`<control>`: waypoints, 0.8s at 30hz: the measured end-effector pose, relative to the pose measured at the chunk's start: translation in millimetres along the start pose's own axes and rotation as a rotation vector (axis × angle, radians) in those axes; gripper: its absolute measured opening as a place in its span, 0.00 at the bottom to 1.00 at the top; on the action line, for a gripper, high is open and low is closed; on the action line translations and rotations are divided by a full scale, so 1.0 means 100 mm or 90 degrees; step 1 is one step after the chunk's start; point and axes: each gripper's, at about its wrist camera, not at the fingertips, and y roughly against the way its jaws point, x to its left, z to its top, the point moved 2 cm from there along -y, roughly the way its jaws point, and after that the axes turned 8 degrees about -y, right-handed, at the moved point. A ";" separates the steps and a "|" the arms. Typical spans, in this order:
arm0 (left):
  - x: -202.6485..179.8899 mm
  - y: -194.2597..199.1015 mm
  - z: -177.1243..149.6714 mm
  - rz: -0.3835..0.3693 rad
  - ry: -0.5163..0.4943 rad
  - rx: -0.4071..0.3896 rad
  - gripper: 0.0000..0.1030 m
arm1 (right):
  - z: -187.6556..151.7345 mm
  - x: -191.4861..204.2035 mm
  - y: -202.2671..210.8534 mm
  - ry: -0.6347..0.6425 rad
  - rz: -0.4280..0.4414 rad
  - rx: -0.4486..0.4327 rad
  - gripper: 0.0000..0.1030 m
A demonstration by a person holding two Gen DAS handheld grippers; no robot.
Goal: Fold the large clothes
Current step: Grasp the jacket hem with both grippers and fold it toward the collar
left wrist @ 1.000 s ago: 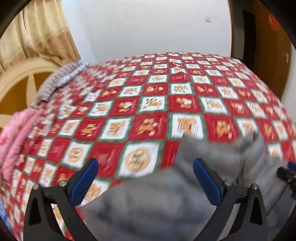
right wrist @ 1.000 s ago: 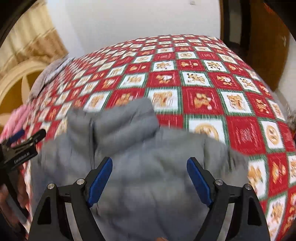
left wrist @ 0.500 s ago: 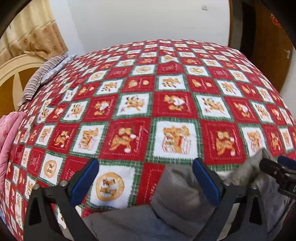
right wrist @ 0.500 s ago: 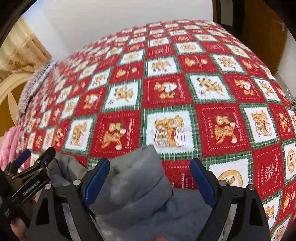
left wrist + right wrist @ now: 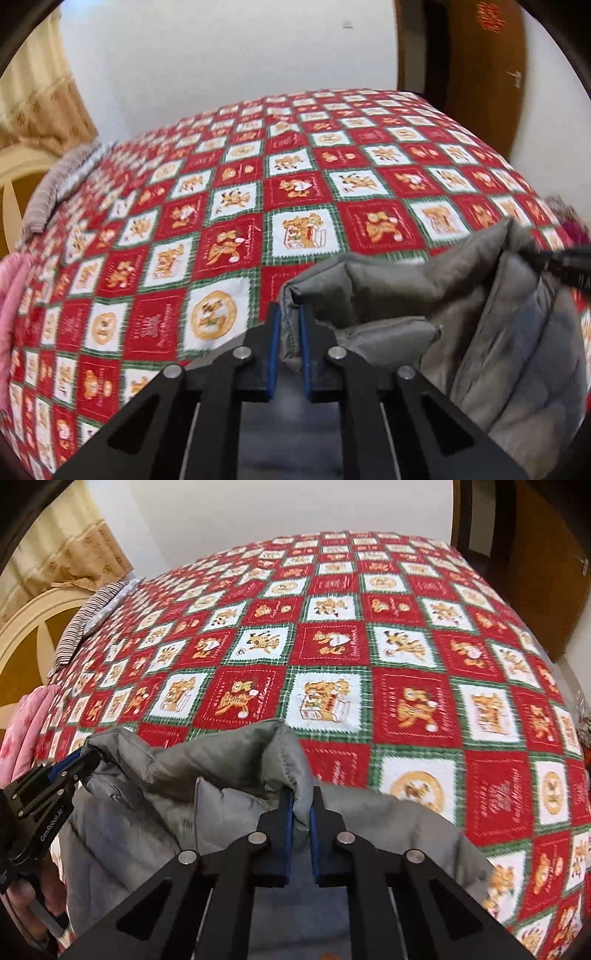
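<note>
A grey padded jacket (image 5: 480,332) lies bunched at the near edge of a bed. In the left wrist view my left gripper (image 5: 288,314) is closing tight on a raised, stitched edge of the jacket, with both blue pads pressed on the fabric. In the right wrist view my right gripper (image 5: 301,805) is closing the same way on another upright fold of the grey jacket (image 5: 221,775). Each gripper shows in the other's view: the right gripper (image 5: 565,266) at the jacket's right end, the left gripper (image 5: 70,768) at its left end. The jacket's lower part is hidden under the grippers.
A red, white and green patchwork quilt (image 5: 303,184) covers the whole bed. A striped pillow (image 5: 55,192) lies at the far left by a cream headboard (image 5: 29,627). A pink cloth (image 5: 14,295) hangs at the left edge. A brown wooden door (image 5: 480,74) stands far right.
Both grippers went from wide open to shut, each pinching a raised edge of the grey jacket. The jacket's edge now stands up between them.
</note>
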 end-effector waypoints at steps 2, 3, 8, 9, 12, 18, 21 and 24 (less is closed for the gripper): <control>-0.01 0.03 -0.10 0.022 -0.029 -0.009 0.10 | -0.08 -0.07 0.09 0.001 -0.006 -0.012 0.05; -0.02 0.02 -0.15 0.026 -0.041 -0.010 0.09 | -0.13 -0.14 0.13 -0.003 -0.008 -0.016 0.05; -0.19 0.05 -0.43 0.044 -0.113 -0.027 0.09 | -0.32 -0.33 0.13 -0.016 -0.014 -0.013 0.03; -0.23 0.04 -0.49 0.046 -0.129 -0.027 0.09 | -0.37 -0.35 0.13 -0.010 -0.018 -0.013 0.03; -0.29 -0.05 -0.63 0.038 -0.154 -0.006 0.09 | -0.50 -0.38 0.11 0.006 -0.031 -0.014 0.03; -0.33 -0.18 -0.78 0.026 -0.168 0.019 0.09 | -0.80 -0.50 -0.10 0.021 -0.052 0.002 0.03; -0.36 -0.17 -0.81 0.024 -0.171 0.018 0.09 | -0.85 -0.48 -0.13 0.050 -0.068 -0.008 0.03; -0.28 -0.04 -0.78 0.029 -0.149 0.004 0.21 | -0.86 -0.44 -0.13 0.071 -0.081 -0.017 0.03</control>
